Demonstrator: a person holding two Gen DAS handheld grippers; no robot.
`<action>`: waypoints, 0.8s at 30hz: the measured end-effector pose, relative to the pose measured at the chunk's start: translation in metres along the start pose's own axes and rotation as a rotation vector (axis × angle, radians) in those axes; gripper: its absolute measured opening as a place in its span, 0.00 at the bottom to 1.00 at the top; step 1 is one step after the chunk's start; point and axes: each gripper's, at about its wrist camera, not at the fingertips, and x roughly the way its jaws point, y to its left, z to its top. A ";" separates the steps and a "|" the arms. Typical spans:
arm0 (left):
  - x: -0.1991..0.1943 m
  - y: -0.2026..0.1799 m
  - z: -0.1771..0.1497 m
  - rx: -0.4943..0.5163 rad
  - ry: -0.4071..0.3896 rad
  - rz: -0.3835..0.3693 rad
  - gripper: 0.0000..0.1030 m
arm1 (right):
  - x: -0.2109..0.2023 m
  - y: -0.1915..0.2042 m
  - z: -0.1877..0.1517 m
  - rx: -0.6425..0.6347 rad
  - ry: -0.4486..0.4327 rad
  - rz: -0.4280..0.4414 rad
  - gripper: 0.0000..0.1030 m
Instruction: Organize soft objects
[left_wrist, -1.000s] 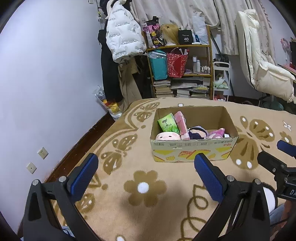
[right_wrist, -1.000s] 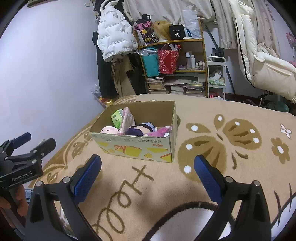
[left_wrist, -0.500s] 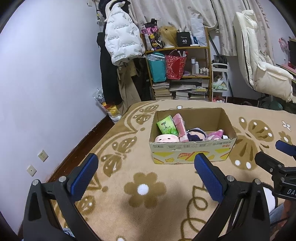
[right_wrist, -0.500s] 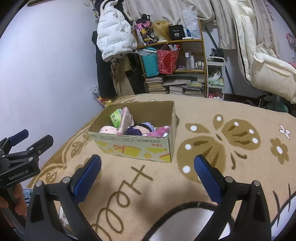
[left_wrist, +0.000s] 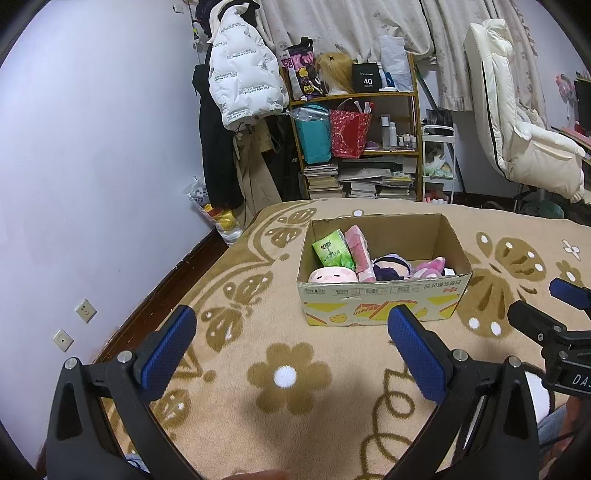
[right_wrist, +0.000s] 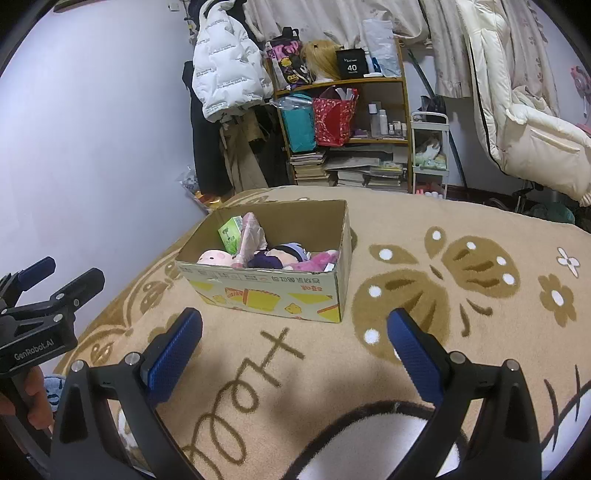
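Observation:
An open cardboard box (left_wrist: 384, 302) (right_wrist: 269, 291) stands on the tan patterned blanket. Inside lie a green tissue pack (left_wrist: 332, 251) (right_wrist: 231, 232), a pink pack (left_wrist: 360, 251), a pink round plush (left_wrist: 332, 275) (right_wrist: 212, 256), a dark-haired doll (left_wrist: 391, 266) (right_wrist: 280, 254) and a magenta plush (left_wrist: 430, 267) (right_wrist: 319, 260). My left gripper (left_wrist: 291, 343) is open and empty, held in front of the box. My right gripper (right_wrist: 295, 343) is open and empty, also in front of the box; it shows at the right edge of the left wrist view (left_wrist: 550, 314).
A wooden shelf (left_wrist: 354, 147) with books, bags and bottles stands behind the bed, beside hung coats (left_wrist: 240, 92). A white padded chair (left_wrist: 524, 140) is at the right. The lilac wall (left_wrist: 92, 166) runs along the left.
Both grippers have drawn back and risen slightly from the box; the box looks a little farther away. Both stay open and empty.

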 end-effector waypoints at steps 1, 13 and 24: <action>0.000 0.000 0.000 -0.001 -0.001 -0.002 1.00 | 0.000 0.000 0.000 -0.001 0.000 0.000 1.00; -0.001 -0.001 -0.001 -0.001 -0.004 -0.003 0.99 | 0.000 -0.001 0.000 -0.003 0.001 -0.001 1.00; -0.004 -0.003 -0.002 -0.004 -0.009 -0.006 1.00 | 0.000 -0.004 -0.001 0.005 -0.006 -0.003 1.00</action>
